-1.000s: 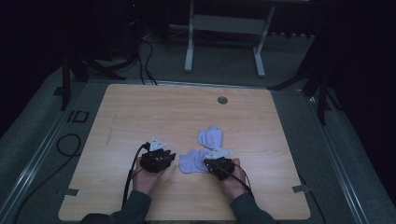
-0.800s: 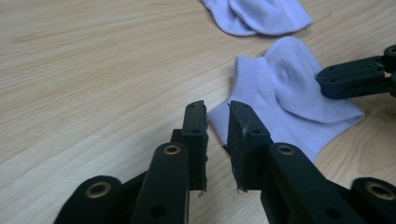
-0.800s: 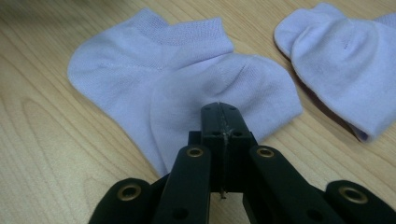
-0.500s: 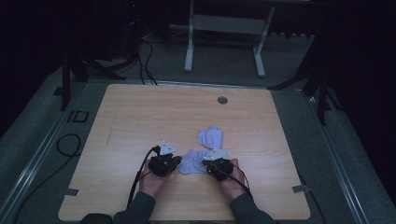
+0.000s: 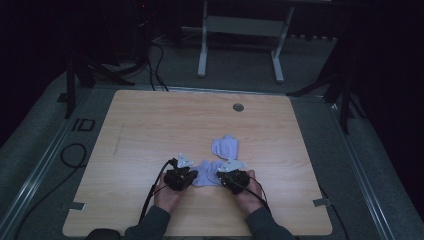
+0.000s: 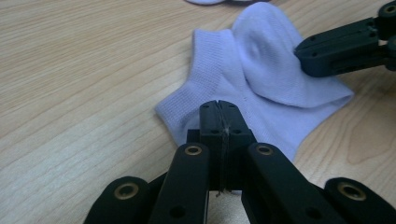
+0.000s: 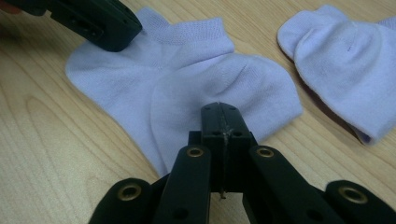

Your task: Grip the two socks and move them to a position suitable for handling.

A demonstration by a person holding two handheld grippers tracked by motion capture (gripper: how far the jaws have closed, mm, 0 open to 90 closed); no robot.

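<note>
A pale lilac ankle sock (image 5: 205, 173) lies flat on the wooden table (image 5: 150, 125), near its front edge. My left gripper (image 5: 192, 177) is shut with its tips pinching the sock's cuff corner (image 6: 187, 109). My right gripper (image 5: 220, 178) is shut on the opposite end, where creases in the cloth (image 7: 219, 81) run into its tips. Each gripper view also shows the other gripper's black jaws resting on the sock. A second lilac sock (image 5: 225, 146) lies loose just beyond, also at the right of the right gripper view (image 7: 345, 60).
A round hole (image 5: 238, 107) sits in the tabletop at the far middle. Bare wood stretches left and right of the socks. Tape marks (image 5: 75, 205) lie at the near corners. A cable (image 5: 75, 155) loops on the floor at the left, and a metal frame (image 5: 240, 30) stands beyond the table.
My left gripper has moved right and slightly nearer, onto the sock's left edge. The right gripper and both socks have stayed put.
</note>
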